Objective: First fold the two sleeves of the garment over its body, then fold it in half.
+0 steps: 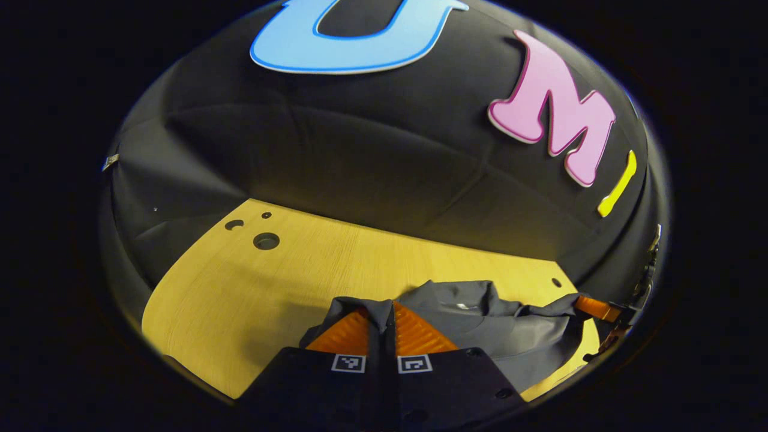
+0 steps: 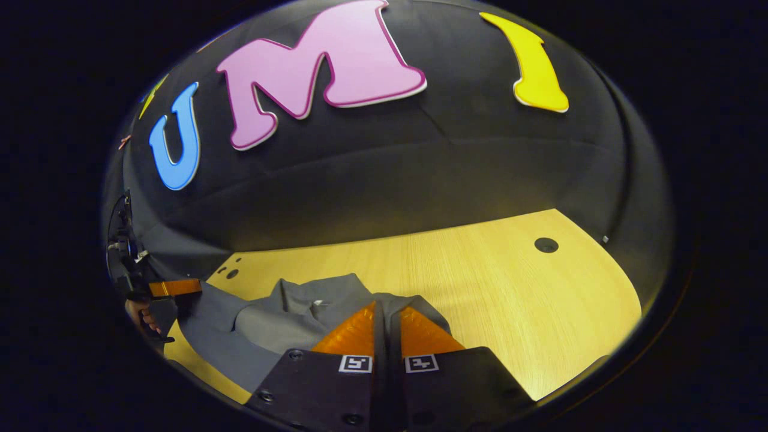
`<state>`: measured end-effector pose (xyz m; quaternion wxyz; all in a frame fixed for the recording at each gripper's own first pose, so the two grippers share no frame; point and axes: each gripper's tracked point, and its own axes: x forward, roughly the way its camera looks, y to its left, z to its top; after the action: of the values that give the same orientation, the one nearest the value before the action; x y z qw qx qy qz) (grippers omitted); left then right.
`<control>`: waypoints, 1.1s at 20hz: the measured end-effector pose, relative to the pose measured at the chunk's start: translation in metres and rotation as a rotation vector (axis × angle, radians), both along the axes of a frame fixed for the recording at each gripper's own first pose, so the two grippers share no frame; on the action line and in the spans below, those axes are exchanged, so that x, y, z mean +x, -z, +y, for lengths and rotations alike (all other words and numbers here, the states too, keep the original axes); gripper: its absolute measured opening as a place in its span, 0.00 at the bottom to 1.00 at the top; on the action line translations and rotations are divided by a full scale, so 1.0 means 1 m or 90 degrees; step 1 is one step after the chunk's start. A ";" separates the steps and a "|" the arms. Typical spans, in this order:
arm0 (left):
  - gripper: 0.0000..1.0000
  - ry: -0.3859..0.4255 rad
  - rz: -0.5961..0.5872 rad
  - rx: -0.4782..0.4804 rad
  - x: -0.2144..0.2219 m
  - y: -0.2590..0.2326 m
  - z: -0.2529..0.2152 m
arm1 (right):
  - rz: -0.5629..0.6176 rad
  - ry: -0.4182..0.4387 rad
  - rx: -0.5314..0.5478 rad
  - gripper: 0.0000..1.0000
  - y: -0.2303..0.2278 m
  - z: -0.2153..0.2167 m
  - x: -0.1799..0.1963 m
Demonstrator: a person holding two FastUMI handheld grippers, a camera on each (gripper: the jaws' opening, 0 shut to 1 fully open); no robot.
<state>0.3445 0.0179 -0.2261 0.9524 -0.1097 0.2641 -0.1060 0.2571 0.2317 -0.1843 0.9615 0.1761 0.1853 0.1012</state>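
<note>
Pale wooden worktop (image 1: pixel 252 282): carries the garment. Soft grey fabric garment (image 1: pixel 516 336): lain rumpled at the near edge; judged light, limp, best taken at hems. Left tongs (image 1: pixel 380 321) and right tongs (image 2: pixel 387 318): each clenched on a cloth edge.

The left gripper (image 1: pixel 382 324) shows at the bottom of the left gripper view with its 2 fingers (image 1: pixel 345 333) pressed close together, a fold of the grey garment (image 1: pixel 480 324) pinched between them. The cloth drapes over the fingertips and spreads to the right in loose wrinkles on the pale wooden table (image 1: pixel 252 288). At the far right edge the right gripper (image 1: pixel 591 307) grips the other end of the garment, its fingers closed on the cloth. The tabletop has 3 round holes (image 1: pixel 266 240) near its far left corner and 1 small hole (image 1: pixel 556 282) at the far right, beside the booth's black cloth wall (image 1: pixel 360 168).
</note>
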 end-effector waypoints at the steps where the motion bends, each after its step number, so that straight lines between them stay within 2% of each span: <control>1: 0.05 -0.001 0.011 0.009 0.007 0.013 -0.002 | 0.011 0.002 0.001 0.05 0.011 0.000 0.008; 7: 0.05 -0.016 0.073 0.049 0.026 0.073 -0.008 | 0.097 -0.012 0.007 0.06 0.077 0.009 0.027; 9: 0.06 -0.022 0.087 0.061 0.026 0.083 -0.010 | 0.121 -0.017 0.028 0.10 0.086 0.012 0.028; 11: 0.12 -0.017 0.100 0.071 0.025 0.089 -0.009 | 0.132 -0.002 0.027 0.16 0.093 0.005 0.033; 12: 0.16 -0.012 0.104 0.072 0.023 0.088 -0.011 | 0.127 0.004 0.019 0.27 0.090 0.001 0.032; 14: 0.41 -0.007 0.105 0.082 0.021 0.086 -0.014 | 0.112 0.017 -0.006 0.46 0.083 -0.008 0.030; 15: 0.47 -0.006 0.102 0.085 0.019 0.082 -0.014 | 0.104 0.025 -0.018 0.49 0.077 -0.014 0.029; 17: 0.61 0.001 0.091 0.075 0.014 0.071 -0.019 | 0.094 0.034 -0.024 0.78 0.064 -0.017 0.023; 20: 0.98 0.007 0.054 0.078 -0.001 0.050 -0.015 | 0.065 0.037 -0.026 0.83 0.035 -0.020 0.011; 22: 0.96 0.008 0.032 0.075 -0.017 0.035 -0.014 | 0.046 0.025 -0.030 0.83 0.014 -0.016 -0.004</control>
<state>0.3277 0.0041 -0.2613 0.9496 -0.0545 0.2942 -0.0938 0.2533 0.2158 -0.1986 0.9599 0.1604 0.2185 0.0714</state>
